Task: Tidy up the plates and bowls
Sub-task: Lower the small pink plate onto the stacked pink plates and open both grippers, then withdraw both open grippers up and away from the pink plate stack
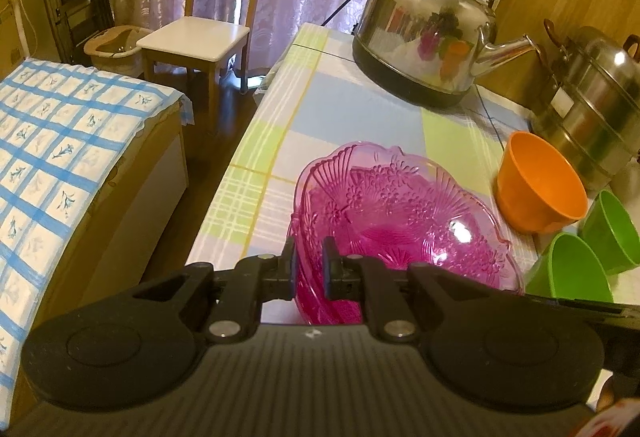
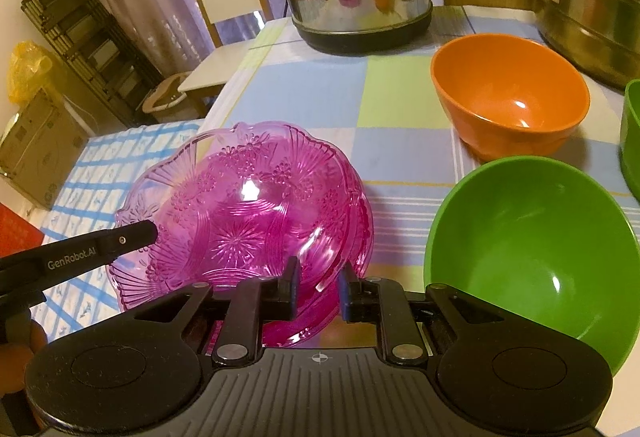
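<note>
Pink cut-glass plates (image 1: 400, 213) are stacked on the checked tablecloth (image 1: 360, 109). My left gripper (image 1: 309, 269) is shut on the near rim of the top pink plate. In the right wrist view the pink plates (image 2: 248, 209) are tilted, and my right gripper (image 2: 318, 291) is shut on their right rim. The left gripper's finger (image 2: 120, 241) reaches the plate's left rim. An orange bowl (image 2: 512, 93) and a green bowl (image 2: 536, 241) stand to the right; another green bowl (image 2: 632, 125) is cut off at the edge.
A steel kettle (image 1: 428, 25) and a steel steamer pot (image 1: 592, 97) stand at the back of the table. Left of the table are a bed with a blue checked cover (image 1: 60, 157) and a white chair (image 1: 208, 17).
</note>
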The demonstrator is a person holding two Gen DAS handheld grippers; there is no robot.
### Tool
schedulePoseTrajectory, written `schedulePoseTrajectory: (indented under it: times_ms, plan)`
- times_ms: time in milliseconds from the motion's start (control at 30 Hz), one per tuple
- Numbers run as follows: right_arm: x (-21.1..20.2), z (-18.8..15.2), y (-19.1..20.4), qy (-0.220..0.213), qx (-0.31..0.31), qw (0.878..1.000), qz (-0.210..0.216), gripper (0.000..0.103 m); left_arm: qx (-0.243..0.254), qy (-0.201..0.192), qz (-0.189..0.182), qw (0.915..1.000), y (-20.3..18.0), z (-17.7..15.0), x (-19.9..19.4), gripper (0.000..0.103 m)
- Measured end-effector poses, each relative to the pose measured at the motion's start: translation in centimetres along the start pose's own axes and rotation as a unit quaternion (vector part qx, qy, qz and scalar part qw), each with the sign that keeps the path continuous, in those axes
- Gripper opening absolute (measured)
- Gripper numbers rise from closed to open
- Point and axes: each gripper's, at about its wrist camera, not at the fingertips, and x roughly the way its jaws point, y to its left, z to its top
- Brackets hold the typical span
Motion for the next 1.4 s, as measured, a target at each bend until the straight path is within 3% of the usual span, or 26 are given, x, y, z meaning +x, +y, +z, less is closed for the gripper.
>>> schedulePoseTrajectory:
  times_ms: [67,100,133,200,267,867,1033,1400]
  plan:
    - [0.1,0.1,-0.2,0.001,0.000,1.000,0.004,0.019,0.008,-0.001,0.009,0.9999,-0.2,0.0,0.1,0.017]
    - [0.1,0.2,-0.2,0.002,0.001,1.000,0.008,0.025,0.012,-0.004,0.015,0.9998,-0.3,0.0,0.1,0.030]
    - [0.2,0.2,-0.1,0.003,0.000,1.000,0.014,0.031,0.015,-0.008,0.017,0.9997,-0.4,0.0,0.0,0.035]
    - [0.0,0.3,-0.1,-0.002,-0.002,1.000,0.030,0.062,0.015,-0.012,0.015,0.9997,-0.5,0.1,-0.1,0.035]
    - [-0.2,0.4,0.0,-0.011,-0.003,1.000,0.027,0.069,0.015,-0.017,0.014,0.9996,-0.7,0.3,-0.5,0.035]
    - [-4.4,-0.4,-1.2,-0.040,-0.007,0.998,0.044,0.069,-0.009,-0.034,-0.002,0.9994,-1.8,-0.8,-4.7,0.040]
    - [-7.8,-1.1,-1.5,-0.065,-0.025,0.997,0.036,0.069,-0.007,-0.041,-0.011,0.9991,-3.6,-1.3,-7.3,0.056]
    - [-15.5,-4.4,-5.6,-0.089,-0.006,0.995,-0.033,0.069,0.020,-0.058,-0.056,0.9966,-9.6,-3.4,-13.2,0.077]
